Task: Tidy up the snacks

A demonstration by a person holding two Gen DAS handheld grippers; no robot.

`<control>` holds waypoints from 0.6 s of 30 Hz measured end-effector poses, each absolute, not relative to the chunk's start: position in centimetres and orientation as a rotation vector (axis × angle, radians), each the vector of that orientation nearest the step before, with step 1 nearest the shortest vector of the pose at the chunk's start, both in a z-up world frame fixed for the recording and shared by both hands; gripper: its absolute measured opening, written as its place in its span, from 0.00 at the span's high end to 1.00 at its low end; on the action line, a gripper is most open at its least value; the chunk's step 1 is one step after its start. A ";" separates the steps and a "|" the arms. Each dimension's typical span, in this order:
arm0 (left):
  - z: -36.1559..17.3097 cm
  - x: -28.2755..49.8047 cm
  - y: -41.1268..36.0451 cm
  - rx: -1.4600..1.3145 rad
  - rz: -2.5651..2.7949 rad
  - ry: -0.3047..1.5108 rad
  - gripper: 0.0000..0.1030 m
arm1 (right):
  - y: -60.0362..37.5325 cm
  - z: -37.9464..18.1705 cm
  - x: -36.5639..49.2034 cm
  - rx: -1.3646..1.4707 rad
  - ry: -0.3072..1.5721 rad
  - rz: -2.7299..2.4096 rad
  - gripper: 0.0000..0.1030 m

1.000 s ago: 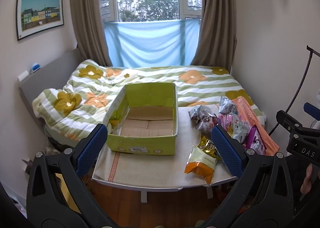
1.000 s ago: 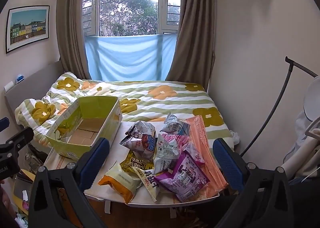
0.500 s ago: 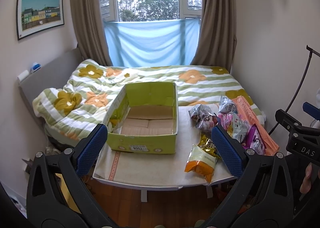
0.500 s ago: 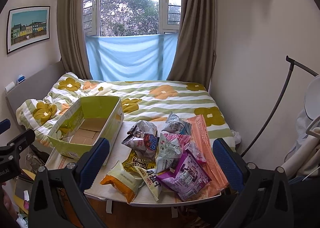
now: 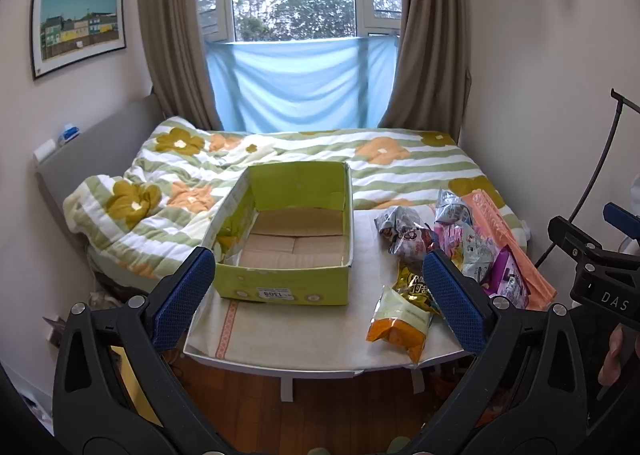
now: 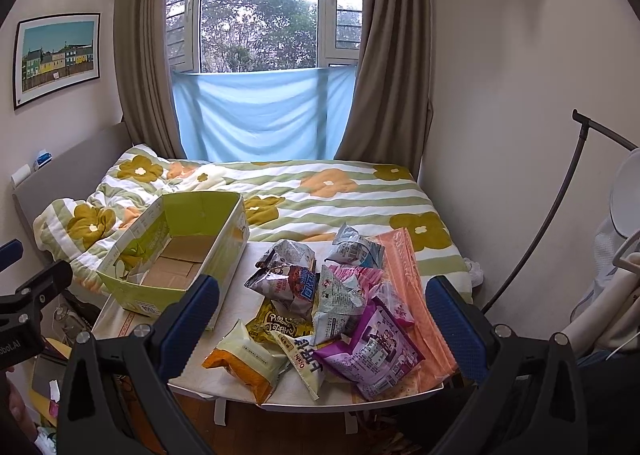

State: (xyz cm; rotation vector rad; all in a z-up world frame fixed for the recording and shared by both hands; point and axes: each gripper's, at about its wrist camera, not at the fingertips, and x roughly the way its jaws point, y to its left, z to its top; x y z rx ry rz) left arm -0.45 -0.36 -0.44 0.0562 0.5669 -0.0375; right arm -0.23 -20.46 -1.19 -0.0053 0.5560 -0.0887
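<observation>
An empty green cardboard box (image 5: 288,239) (image 6: 172,255) stands open on the left of a small white table (image 5: 280,335) (image 6: 120,319). A pile of snack bags (image 6: 332,295) (image 5: 448,247) lies on the table's right side: an orange and white bag (image 6: 244,359) (image 5: 400,329) in front, a yellow bag (image 6: 280,323), a purple bag (image 6: 368,351) and silver bags (image 6: 288,275). My left gripper (image 5: 320,295) is open and empty, held back from the table facing the box. My right gripper (image 6: 324,319) is open and empty, back from the table facing the pile.
A bed with a flowered quilt (image 5: 280,159) lies right behind the table. A pink-orange flat package (image 6: 404,275) lies along the table's right edge. A dark curved stand (image 6: 560,223) rises on the right near the wall. Wooden floor (image 5: 280,415) shows below the table.
Both grippers have drifted very slightly; the right view has shifted a little so the pile sits marginally closer. Nothing on the table has moved.
</observation>
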 end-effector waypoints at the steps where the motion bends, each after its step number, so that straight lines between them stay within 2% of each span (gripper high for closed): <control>1: -0.4 -0.4 -0.4 0.055 -0.038 0.567 0.00 | -20.4 -1.2 -0.3 -0.005 0.556 -0.089 0.00; 18: -0.5 -0.3 -0.7 0.059 -0.046 0.576 0.00 | -20.6 -1.2 -0.2 -0.003 0.557 -0.087 0.00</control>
